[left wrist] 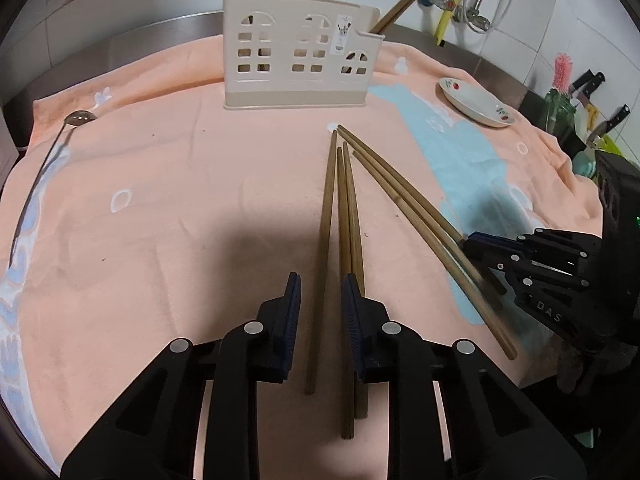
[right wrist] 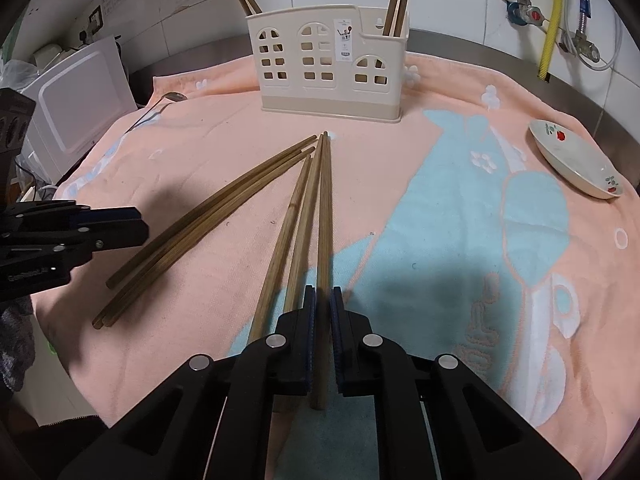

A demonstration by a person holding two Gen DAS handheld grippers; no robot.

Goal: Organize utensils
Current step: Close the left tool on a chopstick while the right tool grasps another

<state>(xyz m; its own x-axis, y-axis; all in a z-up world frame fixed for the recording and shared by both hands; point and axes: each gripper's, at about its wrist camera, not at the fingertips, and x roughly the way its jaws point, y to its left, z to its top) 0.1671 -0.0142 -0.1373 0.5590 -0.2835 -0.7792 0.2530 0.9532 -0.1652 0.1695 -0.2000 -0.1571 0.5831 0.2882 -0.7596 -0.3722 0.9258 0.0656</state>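
Steel counter (right wrist: 500, 46) under peach towel (right wrist: 400, 184), holder (right wrist: 328, 92), plate (right wrist: 576, 168) atop.

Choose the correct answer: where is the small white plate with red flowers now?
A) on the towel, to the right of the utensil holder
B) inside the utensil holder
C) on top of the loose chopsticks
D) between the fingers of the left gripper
A: the flowered plate lies on the peach towel, apart from and right of the beige utensil holder.

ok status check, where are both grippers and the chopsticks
Left gripper open, fingers straddling one loose chopstick on the towel. Right gripper nearly shut around another chopstick, grip unconfirmed. Holder ahead, path clear.
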